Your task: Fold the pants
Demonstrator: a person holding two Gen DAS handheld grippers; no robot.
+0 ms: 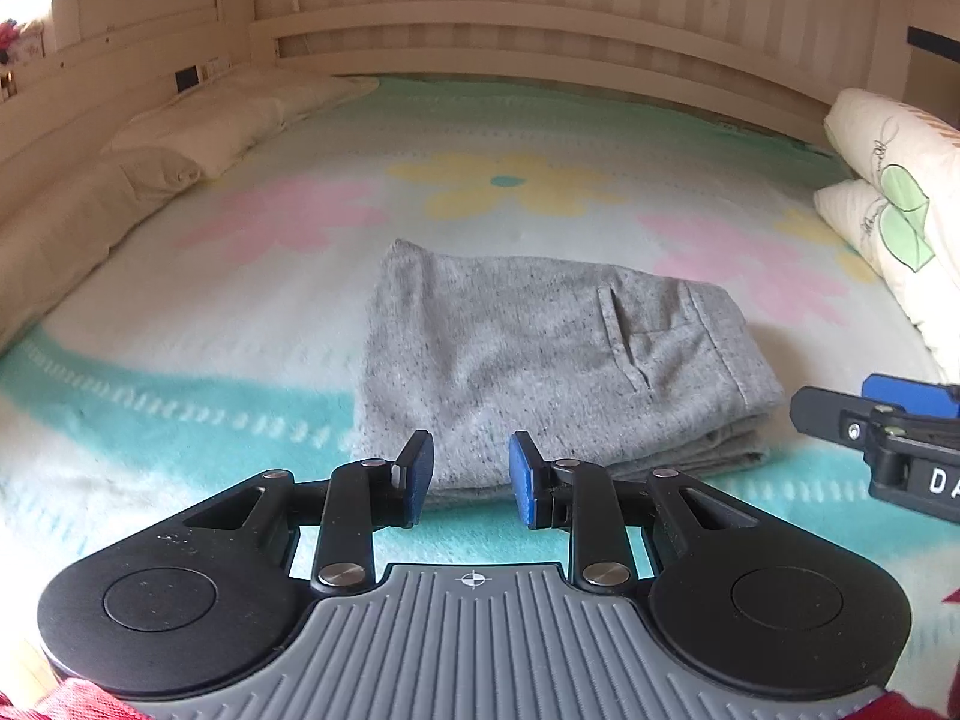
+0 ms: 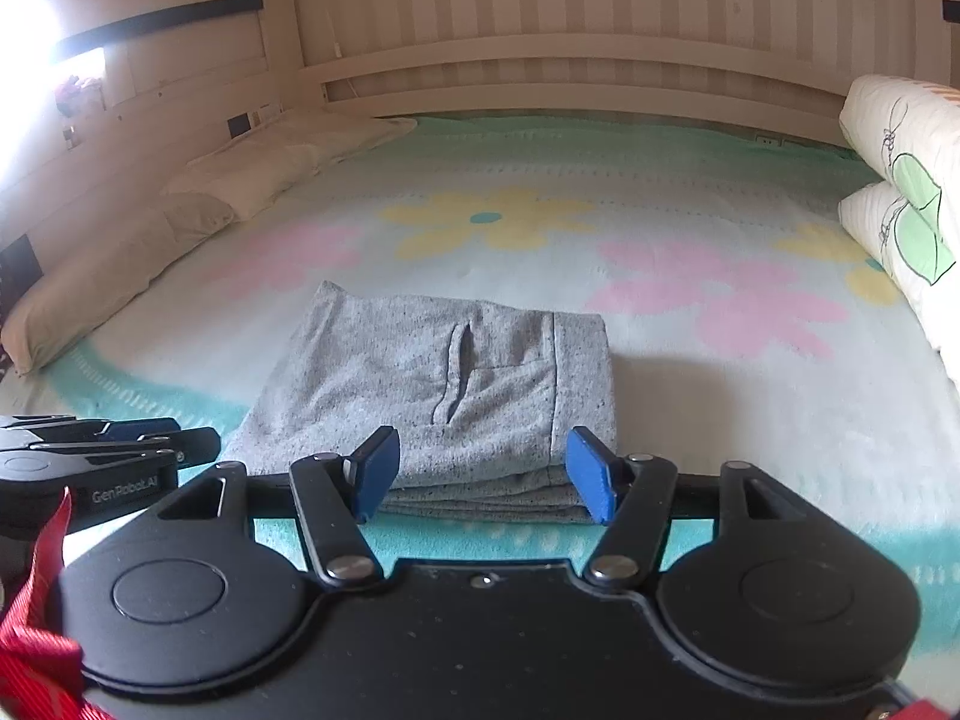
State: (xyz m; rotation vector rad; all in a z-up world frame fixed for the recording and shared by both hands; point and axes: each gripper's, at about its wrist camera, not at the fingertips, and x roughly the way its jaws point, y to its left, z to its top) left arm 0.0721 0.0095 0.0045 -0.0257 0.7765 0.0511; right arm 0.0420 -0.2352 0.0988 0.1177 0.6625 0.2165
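A pair of grey pants point(image 1: 540, 360) is seen folded into a compact, layered stack on a bed blanket point(image 1: 180, 396) printed with pink and yellow flowers on a white and turquoise ground. A slit pocket and a seam face upward, and several stacked layers of cloth are visible along the near edge of the bundle. The stack lies roughly in the middle of the blanket, well apart from the bedding at either side.

The left tool point(image 1: 471, 474) is held just in front of the near edge of the pants, its blue pads parted by a modest gap with nothing clasped between them; the cloth is seen beyond the gap, not pinched. The right tool point(image 2: 483, 474) is held before the same near edge, further toward the seam side, with its jaws spread wide and nothing gripped. In the left wrist view, part of the right tool is seen at the right border; in the right wrist view, the left tool is seen low at the left.

Cream pillows point(image 1: 174, 144) are laid along the left side of the bed against a pale wooden frame point(image 1: 540, 30). Folded quilts point(image 1: 894, 192) with a green leaf print are stacked at the right. A red strap point(image 2: 36, 630) is seen at the lower left corner of the right wrist view.
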